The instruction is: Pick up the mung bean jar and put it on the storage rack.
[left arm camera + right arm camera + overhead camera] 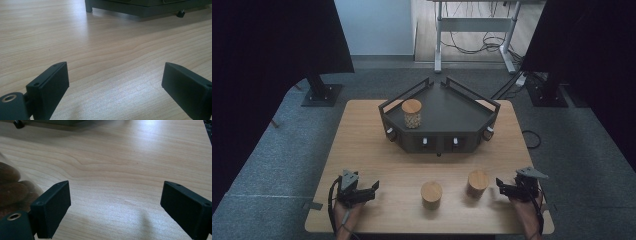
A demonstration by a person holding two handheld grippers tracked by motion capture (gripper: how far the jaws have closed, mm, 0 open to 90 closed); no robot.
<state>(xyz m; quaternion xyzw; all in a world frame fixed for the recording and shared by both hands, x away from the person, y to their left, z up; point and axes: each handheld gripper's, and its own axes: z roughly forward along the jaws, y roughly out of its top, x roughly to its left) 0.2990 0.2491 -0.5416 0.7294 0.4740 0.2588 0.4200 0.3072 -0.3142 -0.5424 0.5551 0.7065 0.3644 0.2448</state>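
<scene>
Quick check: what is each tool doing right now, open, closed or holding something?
Left tool: open, nothing between its jaws, over the bare light wooden table.
Right tool: open, holding nothing; the clear glass jar sits beside its jaw.

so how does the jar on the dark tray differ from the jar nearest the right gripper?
The wooden-lidded jar on the dark tray stands raised on the dark angular tray, far from both grippers; the wooden-lidded jar near the right gripper stands on the light wooden table. The tray jar's contents look pale; the table jar's look brown. Both are upright, with round wooden lids.
</scene>
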